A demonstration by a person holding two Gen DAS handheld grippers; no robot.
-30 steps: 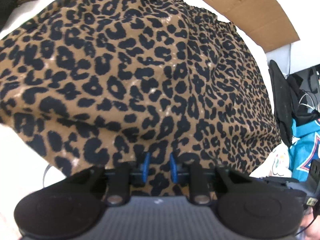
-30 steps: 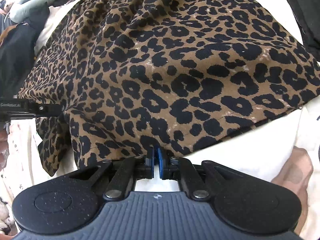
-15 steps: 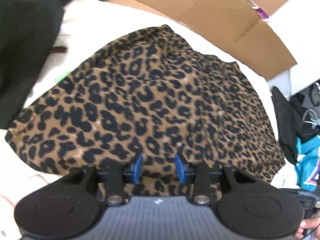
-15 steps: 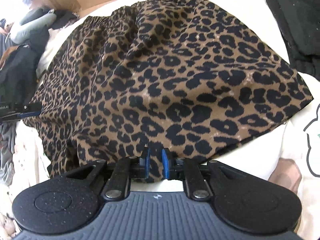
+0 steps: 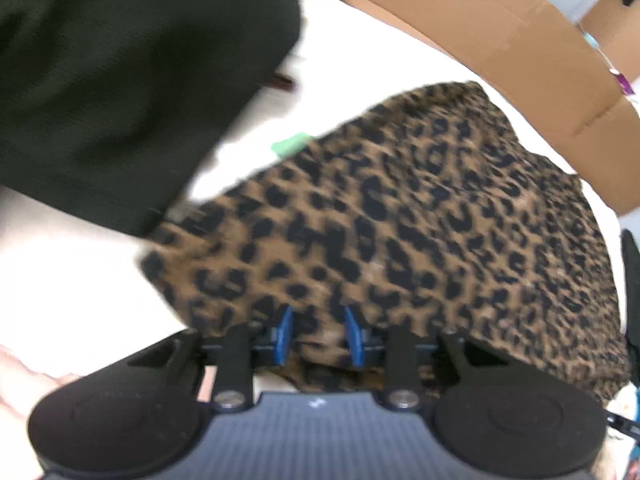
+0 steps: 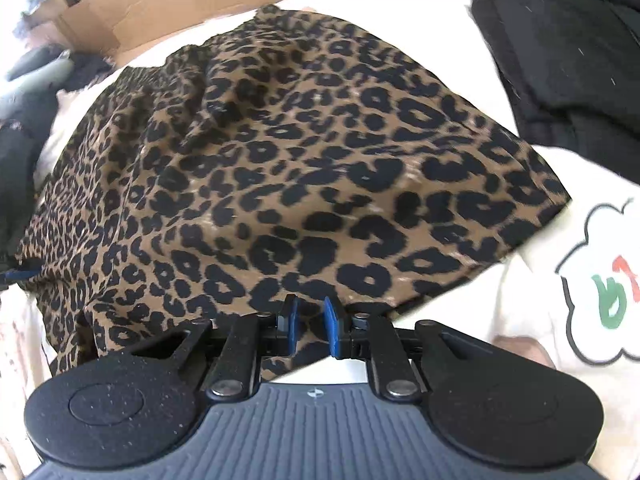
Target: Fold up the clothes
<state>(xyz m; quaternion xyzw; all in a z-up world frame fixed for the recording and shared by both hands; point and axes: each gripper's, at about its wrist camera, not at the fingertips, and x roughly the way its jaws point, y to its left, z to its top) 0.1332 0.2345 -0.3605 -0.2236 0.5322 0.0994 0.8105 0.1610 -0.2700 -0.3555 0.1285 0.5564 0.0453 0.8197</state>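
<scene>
leopard garment lies between black clothing and cardboard.

I've let both grippers go: the left gripper has spread wider off the skirt and drawn back, bringing a black garment into view; the right gripper, clamped a second ago, now gapes with cloth between.

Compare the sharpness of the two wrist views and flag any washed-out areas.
Left wrist view: motion-blurred, leopard-print garment smeared, white surface blown out. Right wrist view: sharper, spots crisp mid-frame, blur only toward the edges, fisheye bending the cardboard.
</scene>
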